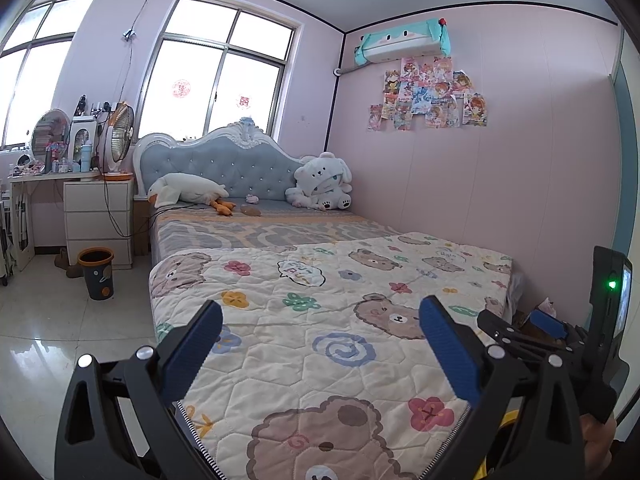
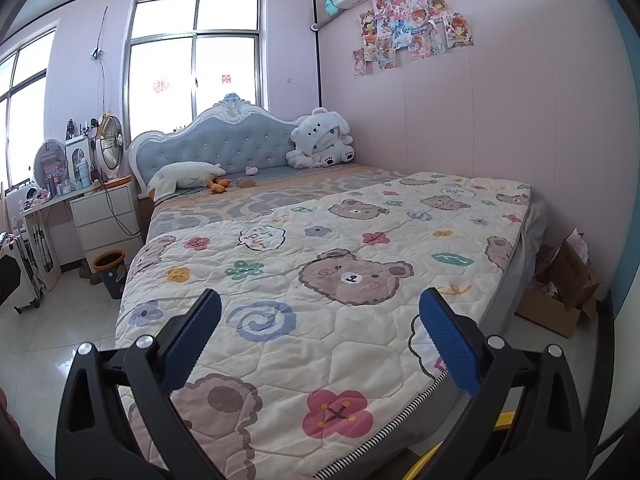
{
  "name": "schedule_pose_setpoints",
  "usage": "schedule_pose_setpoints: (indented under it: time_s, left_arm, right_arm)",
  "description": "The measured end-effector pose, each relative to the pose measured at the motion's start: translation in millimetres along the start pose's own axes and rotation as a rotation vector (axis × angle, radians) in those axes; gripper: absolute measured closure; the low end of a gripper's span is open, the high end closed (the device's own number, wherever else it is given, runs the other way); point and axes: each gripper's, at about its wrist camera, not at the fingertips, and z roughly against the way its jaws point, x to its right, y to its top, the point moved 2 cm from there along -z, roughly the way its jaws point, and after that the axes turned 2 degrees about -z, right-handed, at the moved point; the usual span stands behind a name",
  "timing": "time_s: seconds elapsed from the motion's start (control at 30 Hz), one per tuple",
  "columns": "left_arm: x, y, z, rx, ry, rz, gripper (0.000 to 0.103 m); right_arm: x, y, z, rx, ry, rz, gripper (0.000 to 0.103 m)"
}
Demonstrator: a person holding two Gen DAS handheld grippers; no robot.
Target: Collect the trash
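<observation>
— Low in both frames, what are the tools doing?
— The left gripper (image 1: 320,320) and right gripper (image 2: 320,316) hang spread wide over the bear quilt (image 1: 320,320), pinching nothing.
— Any writing? The bin?
— Speech-bubble lettering, unreadable. The waste bin (image 1: 96,272) stands mid-left, beside the white drawers (image 1: 98,220)
</observation>
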Motion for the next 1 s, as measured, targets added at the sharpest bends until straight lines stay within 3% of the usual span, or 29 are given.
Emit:
schedule_pose_setpoints:
  time_s: [1.0]
  left_arm:
    - [5.2,-6.7,-7.4,-0.024,-0.03,-0.013,0.008]
  right_arm:
    - [3.9,-4.3,-6.8,-0.021,-0.015,-0.015,0.008]
